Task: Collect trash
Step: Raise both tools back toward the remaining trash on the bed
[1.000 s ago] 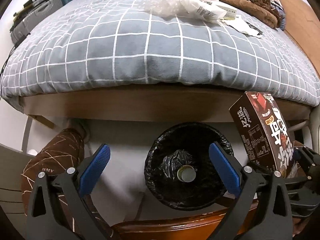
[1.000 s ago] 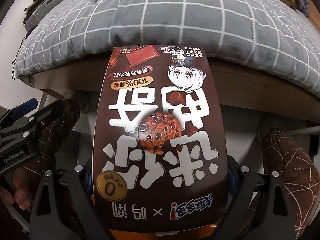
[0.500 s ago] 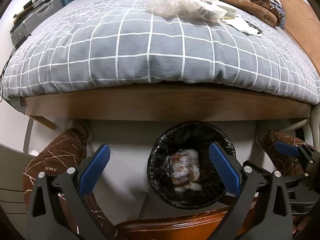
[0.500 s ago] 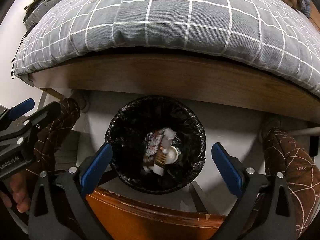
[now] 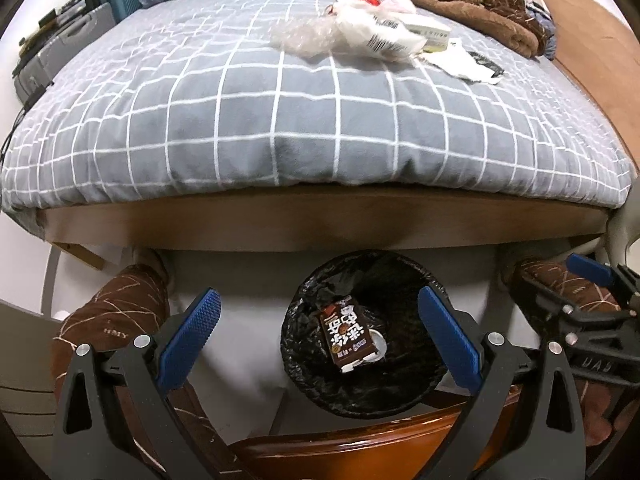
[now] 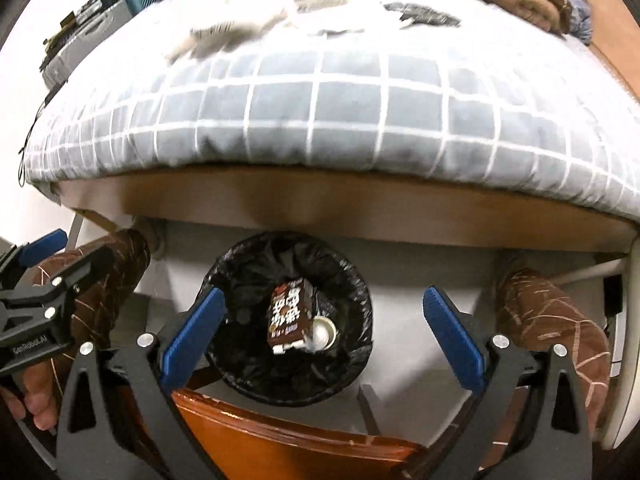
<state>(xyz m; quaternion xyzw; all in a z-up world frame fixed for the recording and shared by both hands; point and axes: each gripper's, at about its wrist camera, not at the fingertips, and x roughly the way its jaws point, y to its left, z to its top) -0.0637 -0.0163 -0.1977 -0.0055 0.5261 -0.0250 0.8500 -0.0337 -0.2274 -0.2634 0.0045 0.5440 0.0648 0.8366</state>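
The brown cookie box point(image 5: 349, 335) lies inside the black-lined trash bin point(image 5: 416, 272), low and centre in both wrist views, beside a small round lid or cup point(image 6: 323, 330); it sits well below both sets of fingers. The right gripper point(image 6: 323, 338) hangs over the bin with its blue pads spread wide and nothing between them. The left gripper point(image 5: 318, 338) is likewise spread and empty.

What is left to collect lies at the top of both frames, on the grey checked duvet point(image 5: 280, 112): a crumpled clear plastic wrap point(image 5: 304, 36), a white barcoded packet point(image 5: 380, 34) and a torn paper wrapper point(image 5: 464, 60), clustered together with the packet's long axis running roughly left to right. All of it sits up and away from the fingertips, across the wooden bed edge point(image 5: 320, 220). In the left wrist view the pile lies slightly right of centre, so neither hand looks clearly nearer; my guess is either could reach.
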